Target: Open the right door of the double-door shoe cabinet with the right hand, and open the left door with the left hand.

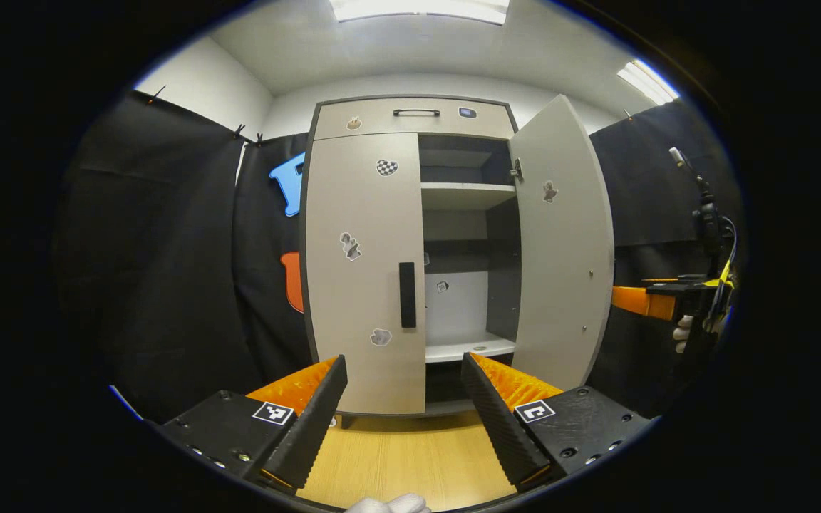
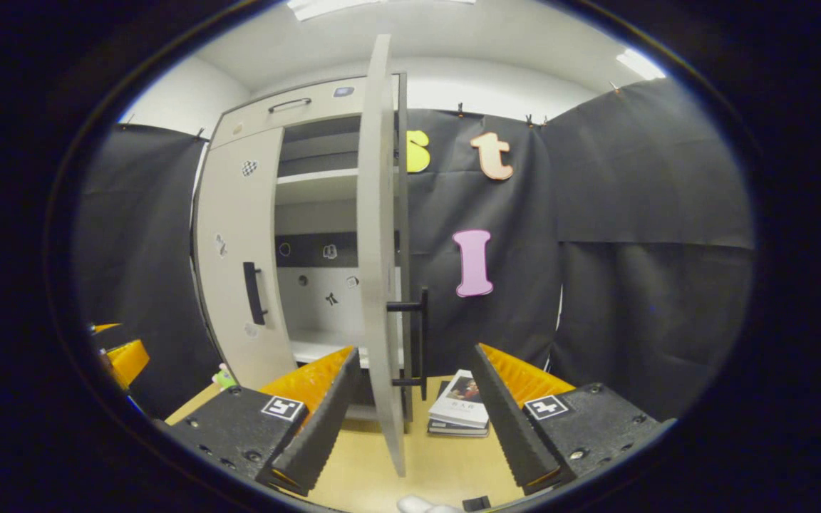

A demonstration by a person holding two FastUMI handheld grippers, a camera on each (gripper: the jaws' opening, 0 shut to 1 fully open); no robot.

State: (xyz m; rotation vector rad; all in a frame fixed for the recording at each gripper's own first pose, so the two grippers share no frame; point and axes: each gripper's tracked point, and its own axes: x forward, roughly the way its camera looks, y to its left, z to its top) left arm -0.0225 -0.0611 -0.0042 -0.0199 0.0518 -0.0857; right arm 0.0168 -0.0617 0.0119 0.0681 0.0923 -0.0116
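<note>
Left gripper view, nearest first: the left gripper has its jaws spread wide with nothing between them, fingers apart over a light wooden floor. A bit of white glove shows at the bottom edge.

Beyond the fingertips stands the shoe cabinet, upright on the floor, facing the camera. Its left door is closed flat, small stickers scattered over it, a dark vertical handle near its inner edge. The gripper is near that handle but apart from it, not touching.

The right door is swung out toward the camera's right. Shelves and a pale back panel show in the opening. Above both doors, a drawer front with a horizontal pull.

Far right edge of this view: the right gripper, held by a gloved hand, well apart from the cabinet; jaw state cannot be told here.

Right gripper view, nearest first: the right gripper's jaws are wide open and hold nothing. The open right door stands edge-on between the fingers' line of sight, its bar handle jutting right. Whether the fingers touch door or handle cannot be told; they look apart.

Books lie stacked on the floor behind the door. Left door closed farther back. Black cloth wall behind.
</note>
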